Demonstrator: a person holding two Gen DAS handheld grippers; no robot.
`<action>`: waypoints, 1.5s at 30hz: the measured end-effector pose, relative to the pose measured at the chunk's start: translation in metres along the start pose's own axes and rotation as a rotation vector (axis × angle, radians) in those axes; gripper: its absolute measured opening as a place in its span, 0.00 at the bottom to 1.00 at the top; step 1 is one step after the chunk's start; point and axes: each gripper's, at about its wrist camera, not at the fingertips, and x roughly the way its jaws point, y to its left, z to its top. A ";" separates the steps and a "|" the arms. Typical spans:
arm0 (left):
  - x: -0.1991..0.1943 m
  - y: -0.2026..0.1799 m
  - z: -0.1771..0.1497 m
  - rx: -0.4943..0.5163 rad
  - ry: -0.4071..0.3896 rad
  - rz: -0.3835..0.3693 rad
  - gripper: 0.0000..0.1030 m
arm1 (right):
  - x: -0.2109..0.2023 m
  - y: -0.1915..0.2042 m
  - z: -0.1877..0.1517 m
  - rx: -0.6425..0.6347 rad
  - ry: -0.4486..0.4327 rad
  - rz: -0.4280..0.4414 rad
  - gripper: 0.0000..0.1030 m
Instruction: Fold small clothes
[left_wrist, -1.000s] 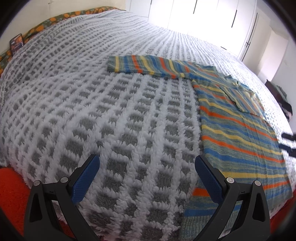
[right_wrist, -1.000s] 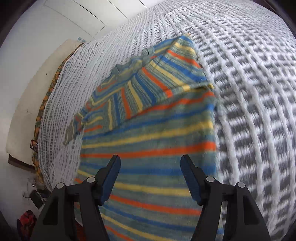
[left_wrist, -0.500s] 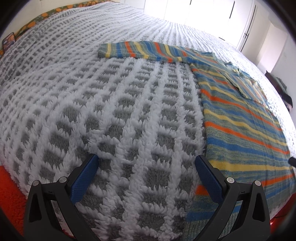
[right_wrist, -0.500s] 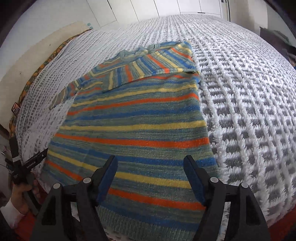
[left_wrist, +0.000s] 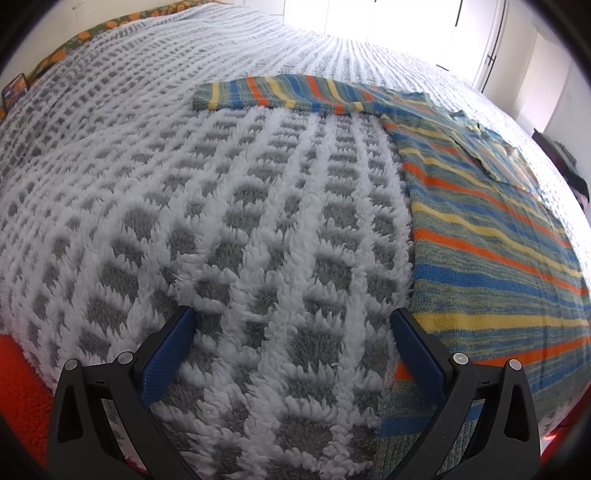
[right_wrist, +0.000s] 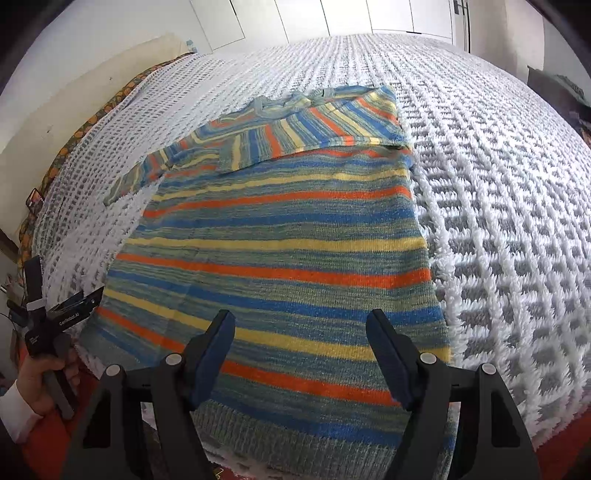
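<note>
White and grey fluffy blanket (left_wrist: 229, 221) covers the whole bed, with white closet doors (right_wrist: 332, 14) at the top of the frame. At the left of the right wrist view, a hand (right_wrist: 33, 384) holds the left gripper (left_wrist: 291, 332). Its jaws are wide open with only blanket between them. The striped sweater (right_wrist: 280, 258) lies flat in the middle of that view, with blue, yellow and orange stripes. 1 sleeve (right_wrist: 306, 125) is already folded across the chest. The other sleeve (left_wrist: 280, 92) sticks straight out at the top of the left wrist view, so I think the folding has only begun. The right gripper (right_wrist: 301, 339) has just opened a bit more and hangs over the hem, holding nothing.
</note>
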 end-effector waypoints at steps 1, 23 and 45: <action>0.000 0.000 0.000 0.000 0.001 0.001 1.00 | -0.003 0.003 0.001 -0.011 -0.013 0.001 0.71; 0.003 0.000 0.000 0.003 0.011 0.008 1.00 | -0.006 0.032 -0.003 -0.117 -0.030 0.025 0.72; -0.021 0.097 0.087 -0.431 -0.068 -0.378 0.98 | 0.007 0.031 -0.003 -0.115 -0.003 0.050 0.72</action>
